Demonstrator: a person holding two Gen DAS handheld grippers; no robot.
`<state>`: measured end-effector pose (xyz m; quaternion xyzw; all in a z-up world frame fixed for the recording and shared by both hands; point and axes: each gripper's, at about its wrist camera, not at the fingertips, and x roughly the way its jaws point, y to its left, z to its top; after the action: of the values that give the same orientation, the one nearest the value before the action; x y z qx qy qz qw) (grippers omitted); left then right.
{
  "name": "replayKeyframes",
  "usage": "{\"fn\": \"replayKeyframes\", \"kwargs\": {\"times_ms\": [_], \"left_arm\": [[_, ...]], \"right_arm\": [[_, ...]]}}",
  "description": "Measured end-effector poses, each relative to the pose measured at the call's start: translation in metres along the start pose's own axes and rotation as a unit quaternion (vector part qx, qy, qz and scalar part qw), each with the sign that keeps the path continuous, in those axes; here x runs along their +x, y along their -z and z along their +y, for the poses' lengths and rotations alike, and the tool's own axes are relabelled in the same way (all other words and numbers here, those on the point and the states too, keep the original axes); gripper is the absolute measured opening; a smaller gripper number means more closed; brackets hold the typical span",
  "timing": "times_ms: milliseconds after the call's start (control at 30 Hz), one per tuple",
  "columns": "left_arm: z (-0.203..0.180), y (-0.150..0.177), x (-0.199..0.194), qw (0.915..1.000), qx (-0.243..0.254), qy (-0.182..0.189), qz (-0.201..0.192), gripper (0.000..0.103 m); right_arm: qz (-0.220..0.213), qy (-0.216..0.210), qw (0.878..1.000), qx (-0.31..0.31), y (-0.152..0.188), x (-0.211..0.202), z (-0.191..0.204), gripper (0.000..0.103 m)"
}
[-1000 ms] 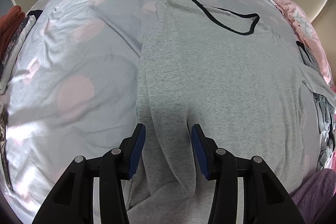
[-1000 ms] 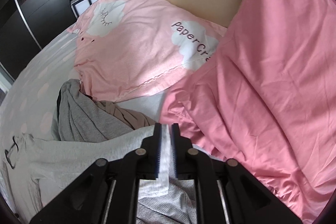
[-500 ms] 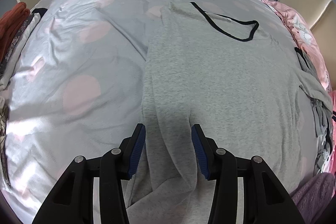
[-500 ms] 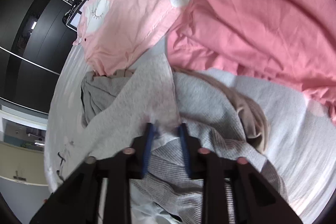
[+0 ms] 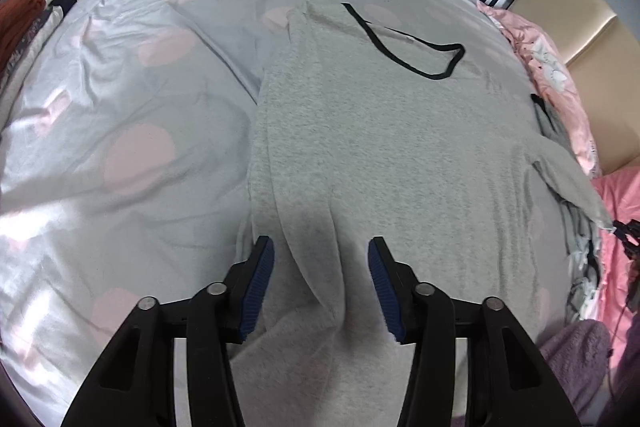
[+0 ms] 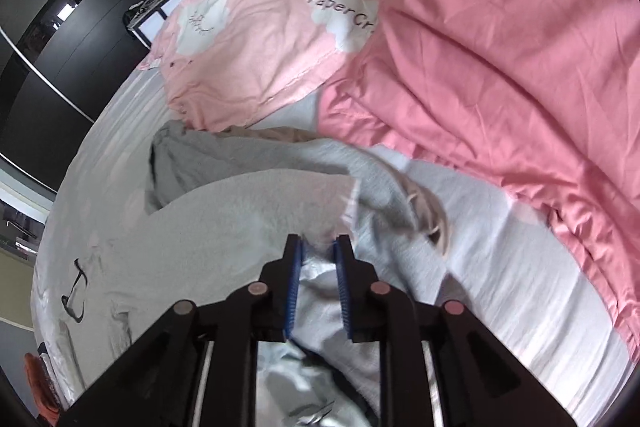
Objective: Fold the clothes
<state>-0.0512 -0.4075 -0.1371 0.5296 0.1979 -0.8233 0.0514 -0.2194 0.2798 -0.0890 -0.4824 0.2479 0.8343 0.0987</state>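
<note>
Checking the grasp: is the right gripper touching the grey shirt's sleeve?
Touching. The left wrist view shows the sleeve drawn taut to a point at the right gripper tips.

A grey T-shirt (image 5: 380, 147) with a thin black neckline (image 5: 404, 47) lies spread flat on the bed (image 5: 120, 115), which has a pale sheet with pink spots. Its neck points toward the far end of the bed, its hem toward the near edge. The left side is folded over onto the body in a long lengthwise crease. The right sleeve (image 5: 576, 179) stretches out toward a heap of other grey clothes (image 6: 224, 151) crumpled just beside the shirt, near the head of the bed.
</note>
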Motion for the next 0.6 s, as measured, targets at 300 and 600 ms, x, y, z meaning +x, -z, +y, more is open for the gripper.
{"fn": "replayKeyframes", "kwargs": {"times_ms": [300, 600], "left_arm": [[-0.015, 0.018, 0.003, 0.9990, 0.029, -0.002, 0.033, 0.054], [-0.012, 0.027, 0.028, 0.9944, 0.033, -0.058, 0.083, 0.014]], "right_arm": [[0.027, -0.230, 0.972, -0.043, 0.085, -0.044, 0.125, 0.018], [0.083, -0.333, 0.929, -0.142, 0.205, -0.014, 0.204, 0.019]]}}
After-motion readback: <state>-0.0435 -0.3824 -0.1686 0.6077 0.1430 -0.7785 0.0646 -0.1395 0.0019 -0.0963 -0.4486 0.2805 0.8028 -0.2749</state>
